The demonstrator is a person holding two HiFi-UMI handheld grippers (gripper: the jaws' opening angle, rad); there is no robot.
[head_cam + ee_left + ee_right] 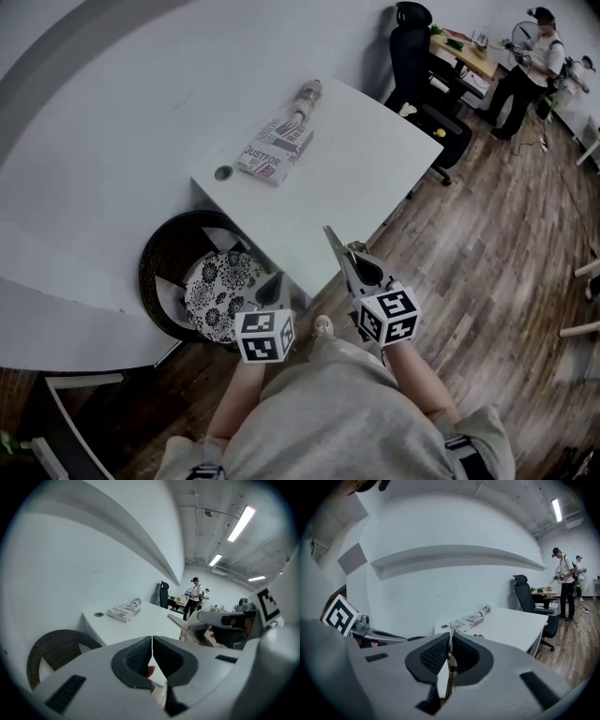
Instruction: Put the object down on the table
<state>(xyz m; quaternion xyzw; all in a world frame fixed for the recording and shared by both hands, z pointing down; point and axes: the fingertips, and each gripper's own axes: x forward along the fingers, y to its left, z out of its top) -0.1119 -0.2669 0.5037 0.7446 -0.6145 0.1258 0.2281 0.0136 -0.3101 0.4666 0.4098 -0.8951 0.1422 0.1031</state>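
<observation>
While the right gripper [450, 641] pinches a thin blade-like object [333, 244], possibly a metal strip, just off the table [375, 159], the strip may swivel between the pads or snag the table's edge. The left gripper [152, 641] is pressed together, empty.

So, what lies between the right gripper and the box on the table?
Only bare table, as the head view shows. The thin strip held in the right gripper points towards the box, with nothing else between.
</observation>
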